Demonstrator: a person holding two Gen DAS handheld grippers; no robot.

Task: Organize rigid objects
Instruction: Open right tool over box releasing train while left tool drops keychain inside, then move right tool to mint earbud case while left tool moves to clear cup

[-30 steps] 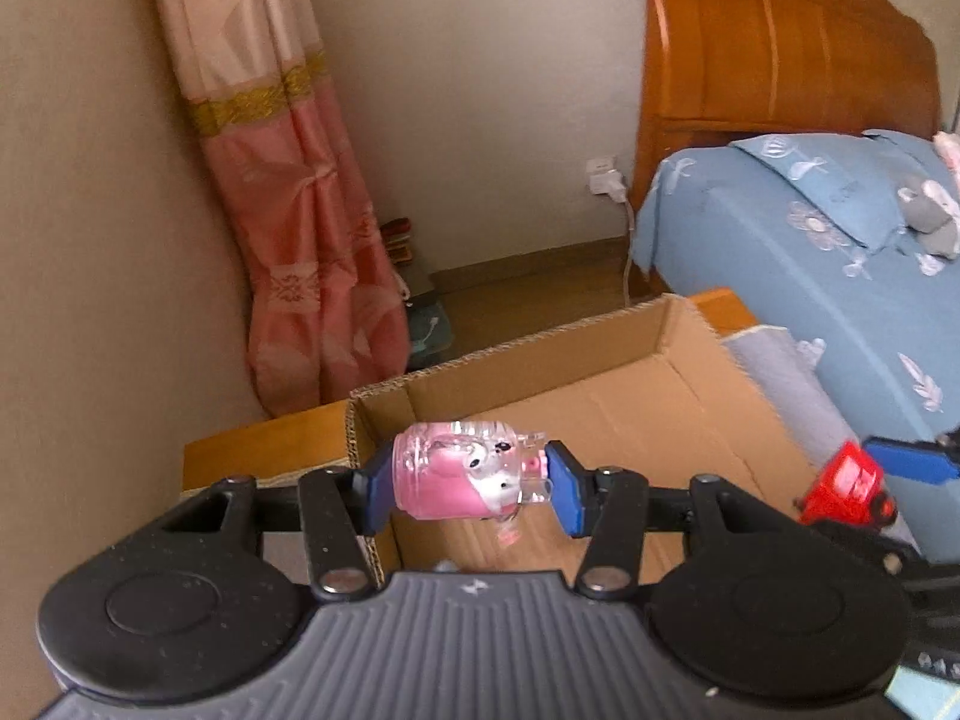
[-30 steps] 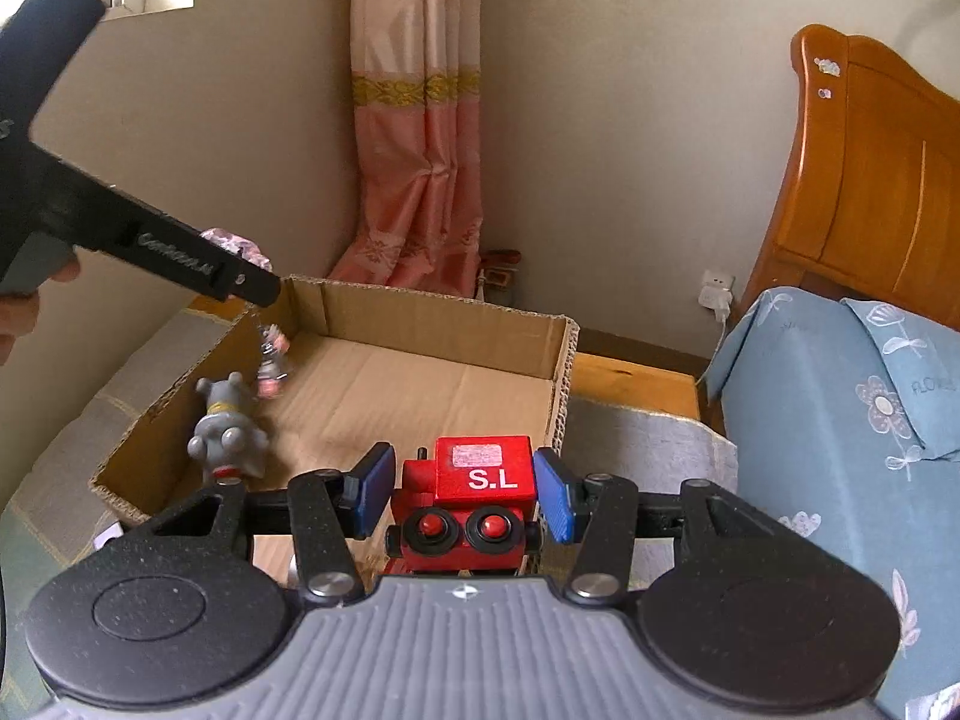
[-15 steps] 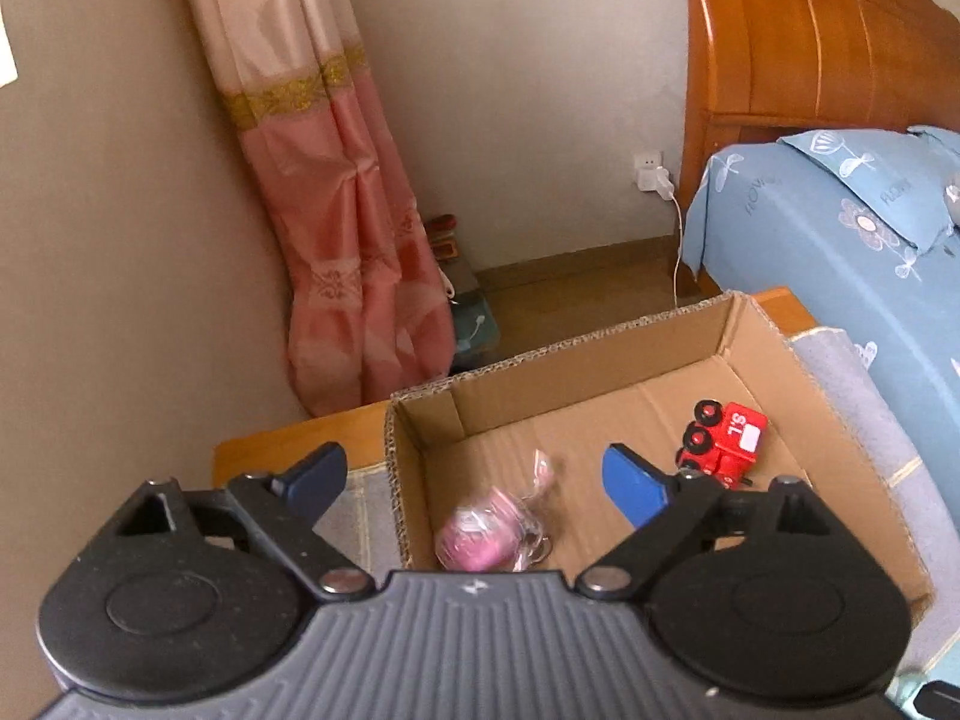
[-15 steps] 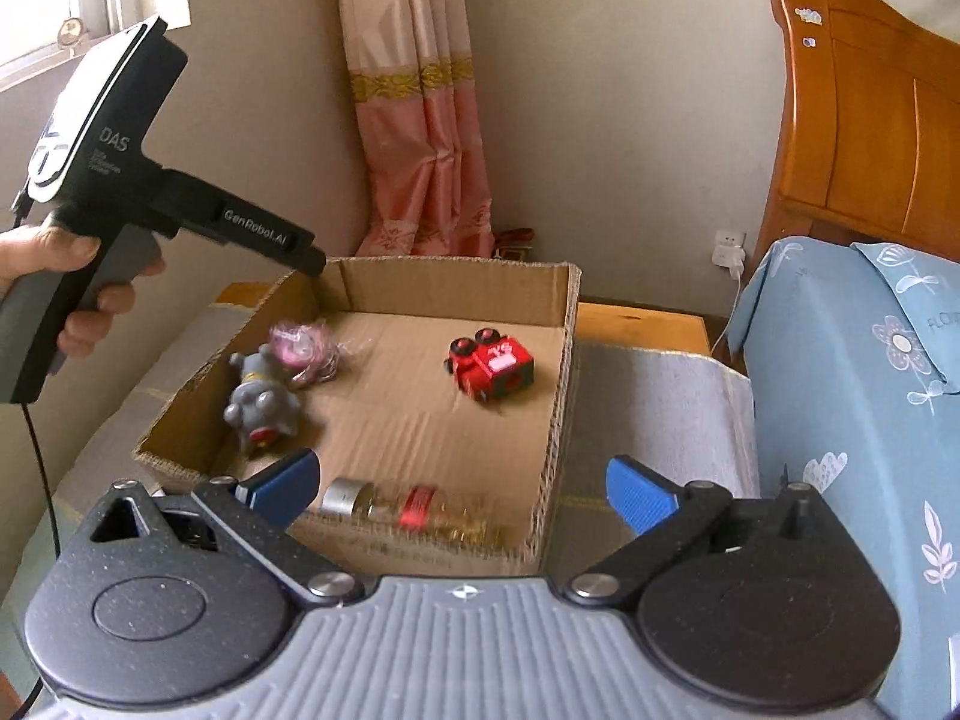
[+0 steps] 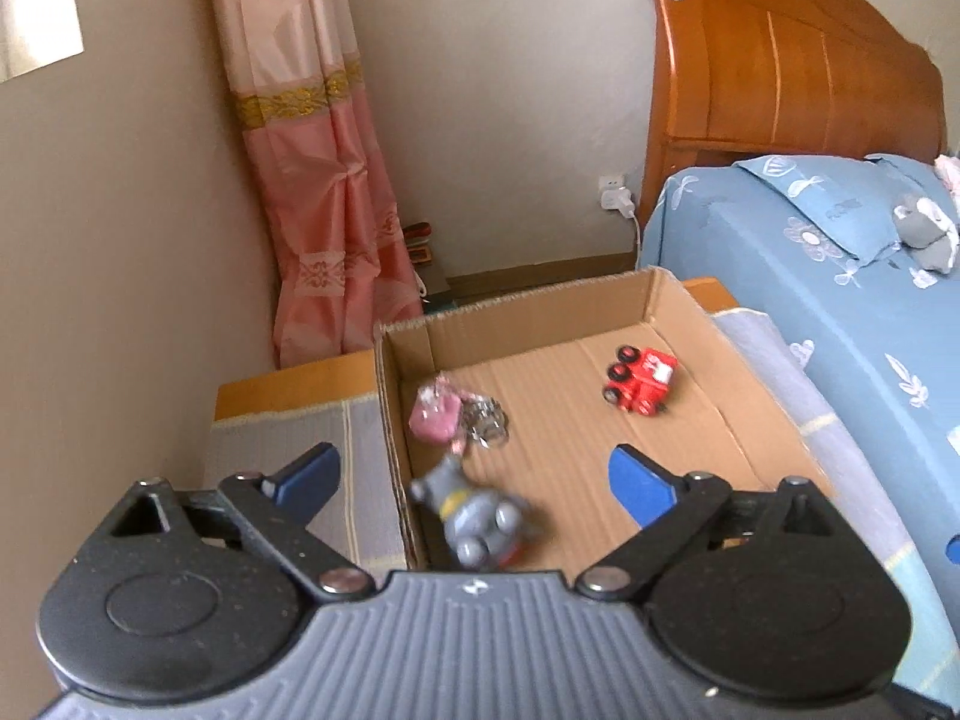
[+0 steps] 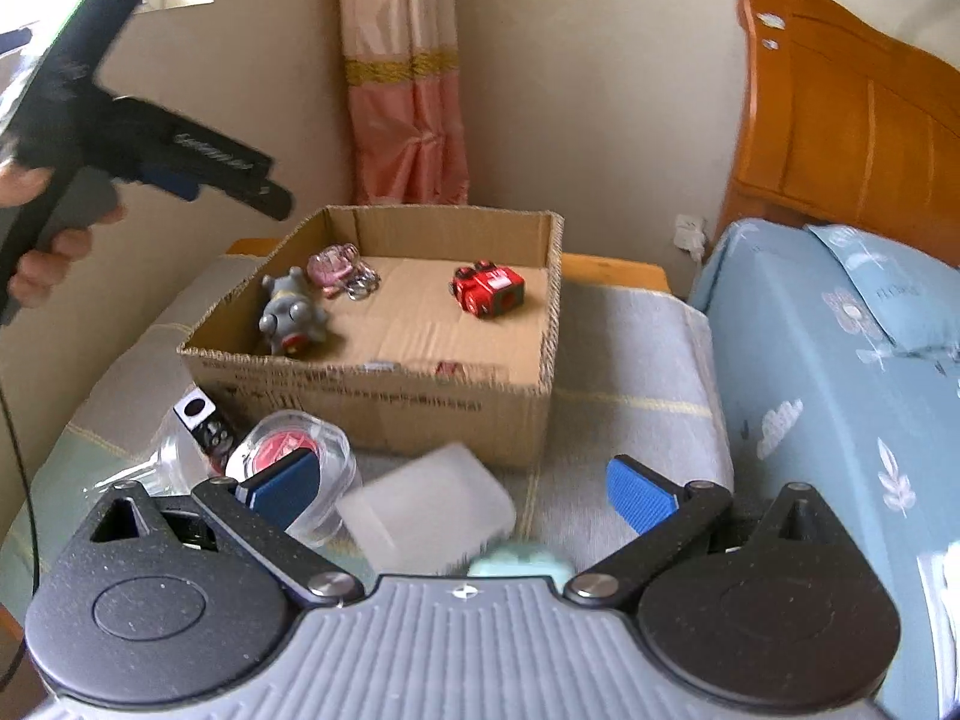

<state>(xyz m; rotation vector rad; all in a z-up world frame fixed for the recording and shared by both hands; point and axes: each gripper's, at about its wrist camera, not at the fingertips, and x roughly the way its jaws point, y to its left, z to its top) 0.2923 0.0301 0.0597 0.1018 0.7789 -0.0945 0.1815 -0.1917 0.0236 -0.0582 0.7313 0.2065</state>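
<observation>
Left wrist view: the left gripper (image 5: pixel 474 477) has its 2 blue-padded fingers (image 5: pixel 636 483) spread wide and holds nothing. Beyond them sits an open cardboard box (image 5: pixel 540 306) with 3 toys inside. A grey figurine (image 5: pixel 471 516), blurred, lies on the box floor between the fingers, close to the gripper body. Just past the left finger, a pink keychain charm (image 5: pixel 435 411) lies with its metal rings touching it. Further ahead, past the right finger, a red toy truck (image 5: pixel 642 381) lies on its side; the white label on it is too small to read. Left of the box stands a pink curtain (image 5: pixel 318 180). To the right is a bed with a blue floral cover (image 5: pixel 840 300) and a wooden headboard (image 5: pixel 780 72).

Right wrist view: the right gripper (image 6: pixel 462 489) also has its fingers (image 6: pixel 639 495) wide apart, gripping nothing. Between them lies a frosted translucent case (image 6: pixel 426 507), blurred, with a pale green object (image 6: pixel 519 564) half hidden by the gripper body. At the left finger sits a clear round jar with a red inside (image 6: pixel 294 462), partly covered by the pad. Beside it a small black item with a white tag (image 6: pixel 201 420) is hard to make out. All rest on a grey cloth (image 6: pixel 630 360). Ahead stands the same box holding the 3 toys; faint print on its front wall is unreadable. The person's left hand (image 6: pixel 42 252) holds the other gripper up at the far left; the white lettering on its arm is blurred.
</observation>
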